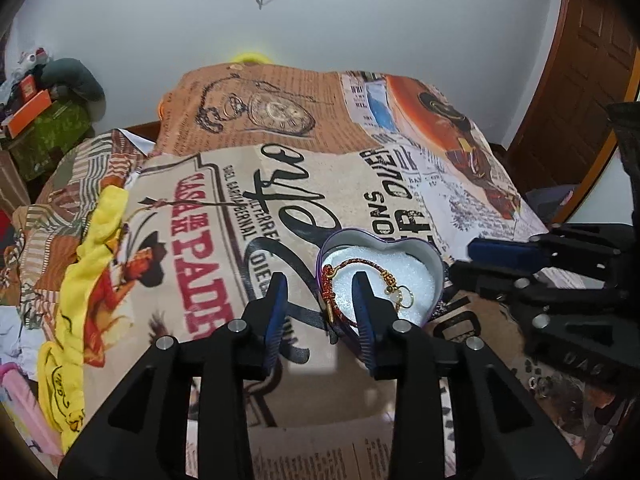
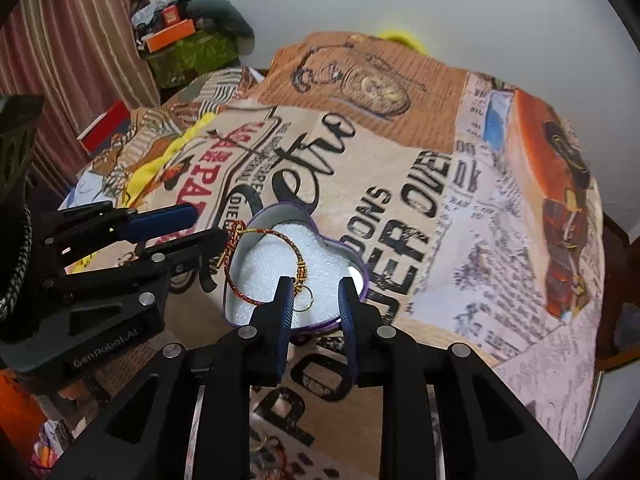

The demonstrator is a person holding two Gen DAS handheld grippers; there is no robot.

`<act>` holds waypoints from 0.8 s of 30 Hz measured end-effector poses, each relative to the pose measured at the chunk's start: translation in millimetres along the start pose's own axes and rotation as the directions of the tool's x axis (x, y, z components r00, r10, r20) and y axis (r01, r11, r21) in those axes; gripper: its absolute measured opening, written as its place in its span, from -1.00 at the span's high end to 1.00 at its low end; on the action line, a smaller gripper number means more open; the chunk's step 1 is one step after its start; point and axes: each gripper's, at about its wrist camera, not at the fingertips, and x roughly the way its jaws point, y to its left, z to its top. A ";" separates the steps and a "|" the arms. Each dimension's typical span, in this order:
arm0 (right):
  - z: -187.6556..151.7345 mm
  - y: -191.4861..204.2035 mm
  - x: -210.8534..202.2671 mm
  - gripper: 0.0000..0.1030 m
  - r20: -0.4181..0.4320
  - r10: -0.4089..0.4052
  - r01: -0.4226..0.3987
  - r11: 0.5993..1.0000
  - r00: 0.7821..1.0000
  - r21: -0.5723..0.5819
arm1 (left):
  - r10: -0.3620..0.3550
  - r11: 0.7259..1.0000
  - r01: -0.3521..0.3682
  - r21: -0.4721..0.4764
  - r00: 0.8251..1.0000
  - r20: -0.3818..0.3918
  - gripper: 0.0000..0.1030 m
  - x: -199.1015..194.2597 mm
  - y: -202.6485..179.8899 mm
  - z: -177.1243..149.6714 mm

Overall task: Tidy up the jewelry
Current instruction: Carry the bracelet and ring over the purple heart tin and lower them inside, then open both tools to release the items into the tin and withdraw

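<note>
With the red-and-gold bracelet [image 2: 264, 268] lying mostly inside the heart-shaped tin [image 2: 356, 268] on the printed bed cover [image 2: 440, 208], both tools, left tool [image 1: 320, 292] and right tool [image 2: 314, 292], stand apart and empty, so nudge the tassel draped over the rim at nine o'clock gently inward.

Both tools [image 1: 320, 292] [image 2: 316, 292] parted, angled downward
</note>
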 end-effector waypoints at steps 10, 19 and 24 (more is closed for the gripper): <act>-10.4 6.4 -61.2 0.24 0.131 -0.060 0.056 0.998 0.990 0.033 | 0.005 1.000 -0.006 0.027 0.998 0.064 0.12 -55.2 -13.0 -7.3; -39.3 12.0 -103.1 0.24 0.211 -0.097 0.086 0.994 0.973 0.061 | -0.015 0.998 0.009 0.057 0.995 0.099 -0.09 -97.8 -32.5 -33.2; -56.6 7.8 -117.0 0.24 0.228 -0.120 0.103 0.991 0.966 0.087 | -0.018 0.997 0.011 0.072 0.995 0.096 -0.11 -108.6 -42.2 -49.9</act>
